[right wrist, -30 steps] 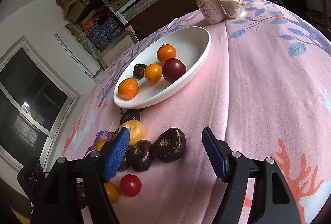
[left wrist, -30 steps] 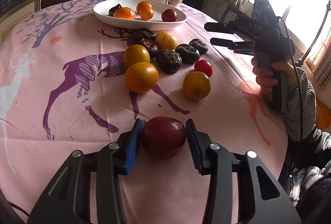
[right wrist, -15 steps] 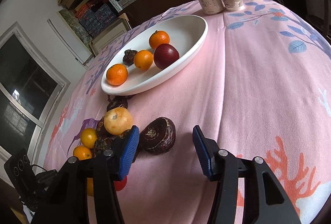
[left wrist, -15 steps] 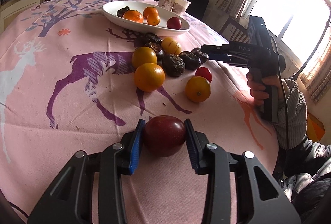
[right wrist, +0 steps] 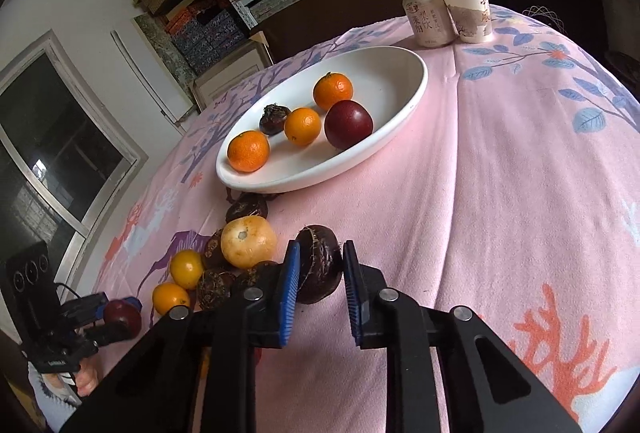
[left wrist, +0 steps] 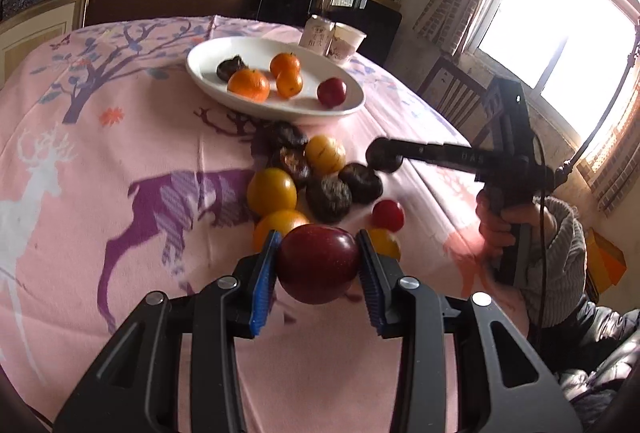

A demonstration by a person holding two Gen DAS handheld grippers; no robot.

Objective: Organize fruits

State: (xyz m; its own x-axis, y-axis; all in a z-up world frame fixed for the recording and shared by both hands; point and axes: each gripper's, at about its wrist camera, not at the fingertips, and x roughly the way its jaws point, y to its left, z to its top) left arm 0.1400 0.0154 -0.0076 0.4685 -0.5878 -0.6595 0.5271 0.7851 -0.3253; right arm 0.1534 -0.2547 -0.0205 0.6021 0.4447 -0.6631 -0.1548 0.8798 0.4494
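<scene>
My left gripper point(left wrist: 318, 265) is shut on a dark red plum point(left wrist: 318, 263) and holds it above the pink cloth. My right gripper point(right wrist: 319, 267) is shut on a dark brown water chestnut point(right wrist: 319, 263) at the edge of a pile of loose fruit point(left wrist: 304, 173). The pile holds yellow-orange fruits, dark water chestnuts and a small red fruit point(left wrist: 388, 215). A white oval plate point(right wrist: 396, 81) behind the pile holds three oranges, a red plum point(right wrist: 348, 124) and a water chestnut. In the left wrist view the right gripper point(left wrist: 384, 155) reaches in from the right.
A drink can point(right wrist: 426, 17) and a paper cup point(right wrist: 466, 11) stand behind the plate at the table's far edge. A wooden chair point(left wrist: 456, 99) stands to the right of the table. Shelves and boxes line the back wall.
My left gripper closed on the red plum and lifted it off the cloth. My right gripper moved forward and closed on the water chestnut.
</scene>
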